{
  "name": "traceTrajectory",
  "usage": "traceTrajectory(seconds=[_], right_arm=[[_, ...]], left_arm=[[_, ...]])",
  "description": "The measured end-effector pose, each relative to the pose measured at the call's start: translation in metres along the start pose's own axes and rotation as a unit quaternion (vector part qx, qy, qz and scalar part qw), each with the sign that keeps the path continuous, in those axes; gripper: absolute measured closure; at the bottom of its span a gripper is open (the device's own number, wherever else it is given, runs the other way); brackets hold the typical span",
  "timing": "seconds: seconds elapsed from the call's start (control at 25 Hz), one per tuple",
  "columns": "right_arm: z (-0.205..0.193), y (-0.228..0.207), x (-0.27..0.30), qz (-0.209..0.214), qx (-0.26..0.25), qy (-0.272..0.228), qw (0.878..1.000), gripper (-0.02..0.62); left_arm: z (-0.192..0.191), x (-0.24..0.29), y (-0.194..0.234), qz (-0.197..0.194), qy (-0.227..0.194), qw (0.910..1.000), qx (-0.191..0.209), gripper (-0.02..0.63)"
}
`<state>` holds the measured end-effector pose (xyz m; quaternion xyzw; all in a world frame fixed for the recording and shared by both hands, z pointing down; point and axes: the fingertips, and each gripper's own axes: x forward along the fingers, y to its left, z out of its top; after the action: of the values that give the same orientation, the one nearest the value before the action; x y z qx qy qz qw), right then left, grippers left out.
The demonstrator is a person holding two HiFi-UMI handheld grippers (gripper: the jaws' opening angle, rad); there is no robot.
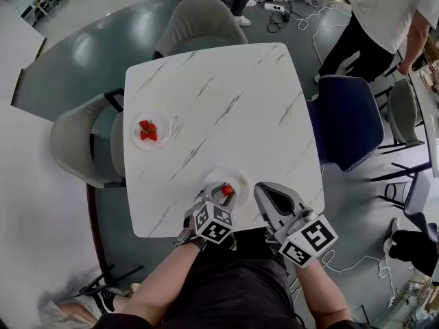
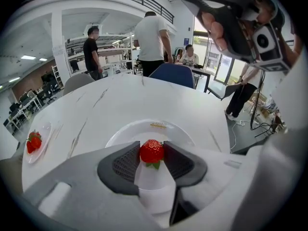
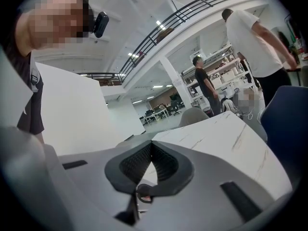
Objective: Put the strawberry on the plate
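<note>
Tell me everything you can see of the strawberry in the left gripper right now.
The strawberry is a single red berry, its skin dotted with pale seeds, with green leaves showing at its lower end. It is pinched between the left gripper's dark ribbed fingers, one on each side. It sits over the near part of the white plate. Whether it touches the plate cannot be told.

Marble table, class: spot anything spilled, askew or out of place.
Nothing stands out: the left gripper grips one strawberry over the near plate; the other strawberries sit on the far plate.
</note>
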<state>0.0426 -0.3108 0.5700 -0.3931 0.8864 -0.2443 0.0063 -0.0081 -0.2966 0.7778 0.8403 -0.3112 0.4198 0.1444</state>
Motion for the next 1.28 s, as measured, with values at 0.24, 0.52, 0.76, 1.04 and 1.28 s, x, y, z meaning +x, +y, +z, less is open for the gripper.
traceTrajectory(seconds=[0.24, 0.52, 0.76, 1.04, 1.28], right_arm=[[0.005, 0.0, -0.002, -0.002, -0.001, 0.0, 1.0, 0.592], [0.014, 0.01, -0.006, -0.005, -0.001, 0.008, 1.0, 0.592], [0.038, 0.03, -0.008, -0.001, -0.007, 0.015, 1.0, 0.592], [0.066, 0.052, -0.013, 0.008, -0.022, 0.017, 1.0, 0.592], [0.089, 0.07, -0.013, 0.025, -0.041, 0.009, 0.999, 0.592]], left_arm=[[-0.003, 0.004, -0.001, -0.002, 0.007, 1.0, 0.006, 0.448], [0.008, -0.015, 0.0, -0.002, -0.001, 1.0, -0.006, 0.448], [0.033, -0.056, 0.002, 0.0, -0.03, 0.9991, -0.03, 0.448], [0.088, -0.126, -0.003, -0.002, -0.103, 0.9933, -0.052, 0.448], [0.139, -0.19, 0.003, 0.003, -0.193, 0.9772, -0.087, 0.449]])
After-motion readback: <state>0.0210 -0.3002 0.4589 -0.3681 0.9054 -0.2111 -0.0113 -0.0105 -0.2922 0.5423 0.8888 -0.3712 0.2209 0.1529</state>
